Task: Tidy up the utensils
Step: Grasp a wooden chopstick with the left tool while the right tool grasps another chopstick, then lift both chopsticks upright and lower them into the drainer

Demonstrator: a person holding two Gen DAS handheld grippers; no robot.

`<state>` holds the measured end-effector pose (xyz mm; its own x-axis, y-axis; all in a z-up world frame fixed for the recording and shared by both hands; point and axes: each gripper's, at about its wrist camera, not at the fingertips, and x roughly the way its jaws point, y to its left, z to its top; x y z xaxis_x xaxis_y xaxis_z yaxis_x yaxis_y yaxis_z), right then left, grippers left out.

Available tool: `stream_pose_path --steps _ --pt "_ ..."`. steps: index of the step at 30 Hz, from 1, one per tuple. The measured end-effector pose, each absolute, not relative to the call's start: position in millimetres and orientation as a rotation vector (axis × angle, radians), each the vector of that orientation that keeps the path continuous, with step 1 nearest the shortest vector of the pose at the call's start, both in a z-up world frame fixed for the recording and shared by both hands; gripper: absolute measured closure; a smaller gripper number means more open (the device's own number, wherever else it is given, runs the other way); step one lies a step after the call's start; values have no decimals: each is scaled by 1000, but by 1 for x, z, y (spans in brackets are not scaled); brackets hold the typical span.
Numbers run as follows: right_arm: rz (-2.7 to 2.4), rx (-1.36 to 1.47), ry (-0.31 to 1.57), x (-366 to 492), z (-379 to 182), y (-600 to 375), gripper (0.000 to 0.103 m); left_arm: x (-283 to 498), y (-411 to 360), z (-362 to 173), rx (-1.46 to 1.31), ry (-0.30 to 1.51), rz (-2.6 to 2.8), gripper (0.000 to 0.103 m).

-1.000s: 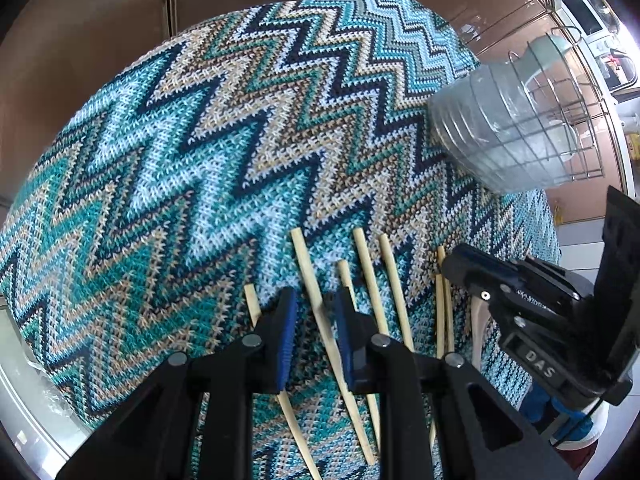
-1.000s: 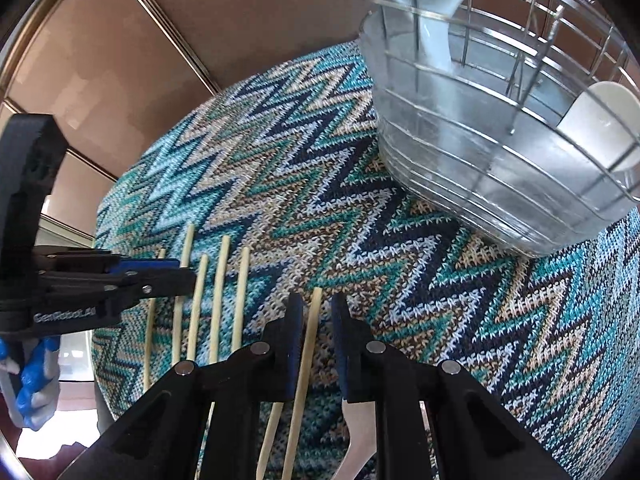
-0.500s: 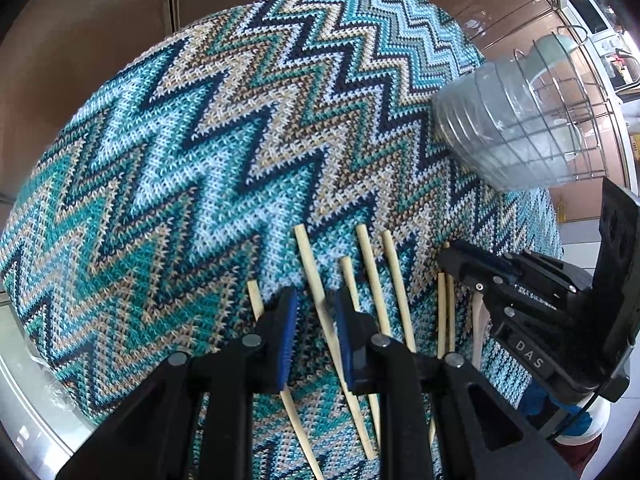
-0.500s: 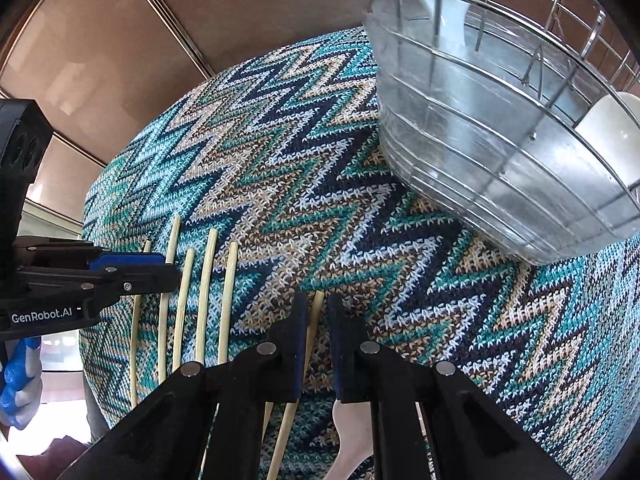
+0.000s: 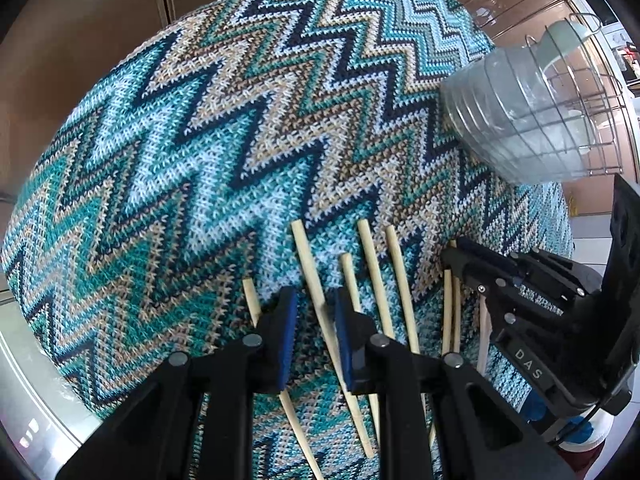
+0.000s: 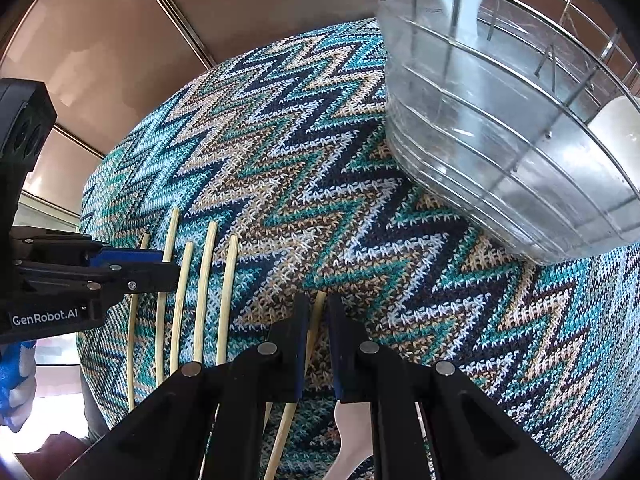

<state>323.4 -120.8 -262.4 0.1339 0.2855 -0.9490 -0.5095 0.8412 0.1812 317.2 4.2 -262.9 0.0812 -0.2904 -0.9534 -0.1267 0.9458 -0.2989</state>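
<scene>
Right hand-held gripper straddles one chopstick on the tabletop cloth, jaws nearly closed but perhaps not yet clamped. Left hand-held gripper stands partly open around another chopstick. Squeeze squarely (thin sticks roll), then lift toward the rack.
</scene>
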Motion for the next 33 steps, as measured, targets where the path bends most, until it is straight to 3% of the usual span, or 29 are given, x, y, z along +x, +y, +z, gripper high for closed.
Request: stream_pose_path --steps 6,15,33 --pt "581 -187 1310 324 -263 -123 94 322 -1 -265 -366 1494 -108 96" --pt "573 -170 1276 313 -249 -137 96 310 10 -256 -396 1444 -144 98" --pt "556 -112 933 202 -139 -169 97 225 28 -156 -405 1032 -282 98"
